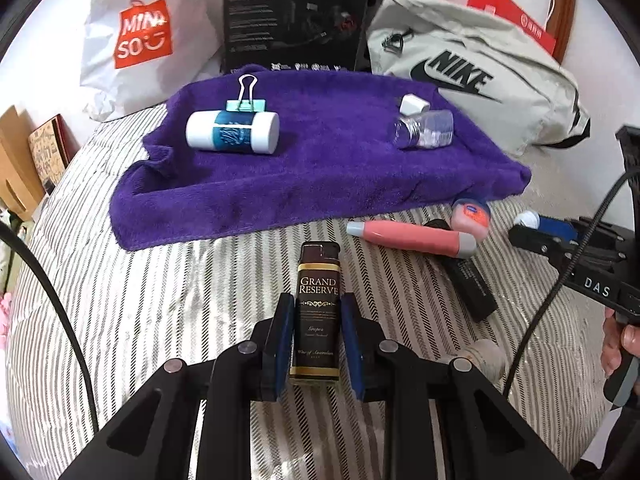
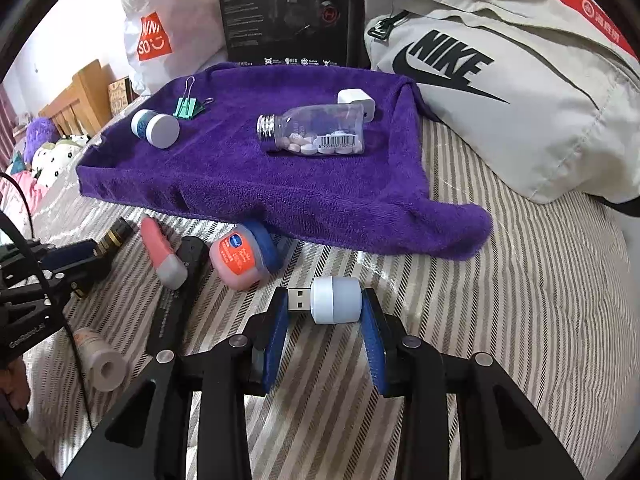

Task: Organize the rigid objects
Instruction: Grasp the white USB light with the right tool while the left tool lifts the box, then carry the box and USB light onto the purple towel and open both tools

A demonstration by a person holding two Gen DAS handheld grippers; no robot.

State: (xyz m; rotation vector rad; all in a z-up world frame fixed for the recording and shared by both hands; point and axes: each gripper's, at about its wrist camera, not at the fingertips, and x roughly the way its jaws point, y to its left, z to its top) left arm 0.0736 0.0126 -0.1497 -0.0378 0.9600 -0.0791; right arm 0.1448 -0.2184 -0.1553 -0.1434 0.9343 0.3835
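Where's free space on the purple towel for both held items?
Bare purple towel lies between the white-capped cylinder and clear pill bottle, and along its front edge. Crowded: striped bedding by the pink jar and pink tube.

Right tongs (image 2: pixel 325 312) clamp a white USB plug (image 2: pixel 328 305) above the striped bedspread (image 2: pixel 500 340).

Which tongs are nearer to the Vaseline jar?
Right. The right tongs, shut on a USB plug, are just beside the Vaseline jar; the left tongs are farther off.

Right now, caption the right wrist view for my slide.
Right gripper clamps a USB night light before a purple towel holding sorted items.
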